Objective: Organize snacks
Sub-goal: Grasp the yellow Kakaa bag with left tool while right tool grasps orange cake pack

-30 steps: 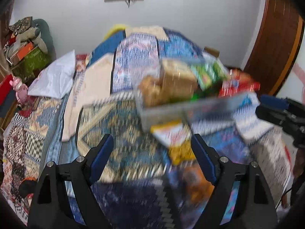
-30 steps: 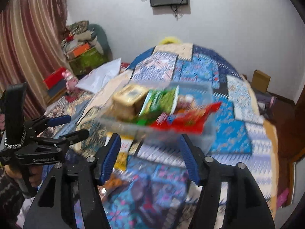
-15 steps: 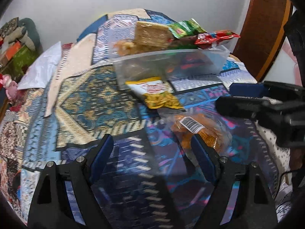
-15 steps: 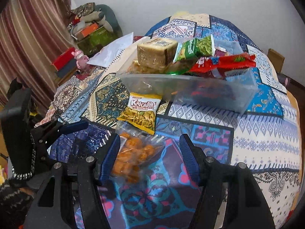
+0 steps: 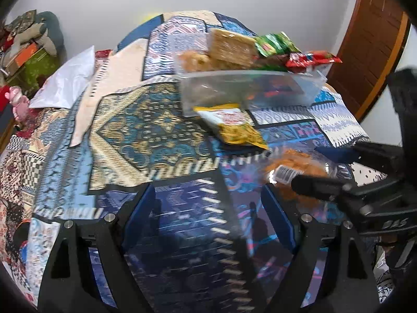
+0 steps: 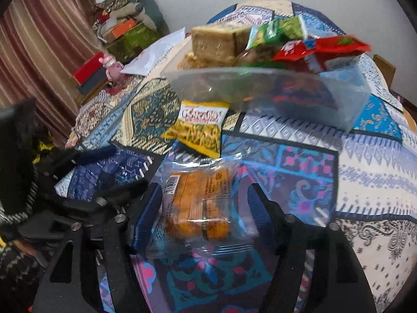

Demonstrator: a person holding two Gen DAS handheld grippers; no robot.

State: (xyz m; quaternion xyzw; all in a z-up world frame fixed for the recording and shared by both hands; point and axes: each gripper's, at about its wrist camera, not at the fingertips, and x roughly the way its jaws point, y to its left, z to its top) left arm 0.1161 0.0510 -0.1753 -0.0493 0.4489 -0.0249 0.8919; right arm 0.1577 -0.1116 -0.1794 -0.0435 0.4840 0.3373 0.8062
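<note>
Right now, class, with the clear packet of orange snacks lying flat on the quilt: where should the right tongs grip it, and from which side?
Grip the clear packet across its bulging middle, coming down from above. It lies flat on the quilt, already between the opening right tongs, whose pads flank its long sides. The flat sealed ends would likely slip.

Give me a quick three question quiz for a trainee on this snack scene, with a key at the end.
1. True or false: the clear bag of orange snacks lies between the fingers of the right gripper.
2. Which packet lies just in front of the clear plastic bin? A) the yellow snack packet B) a blue can C) a white bottle
3. Fill in: between the fingers of the left gripper there is only the patterned ____.

Key: 1 true; the jaws are opening and the pads do not press on it. 2 A. 3 bedspread.
</note>
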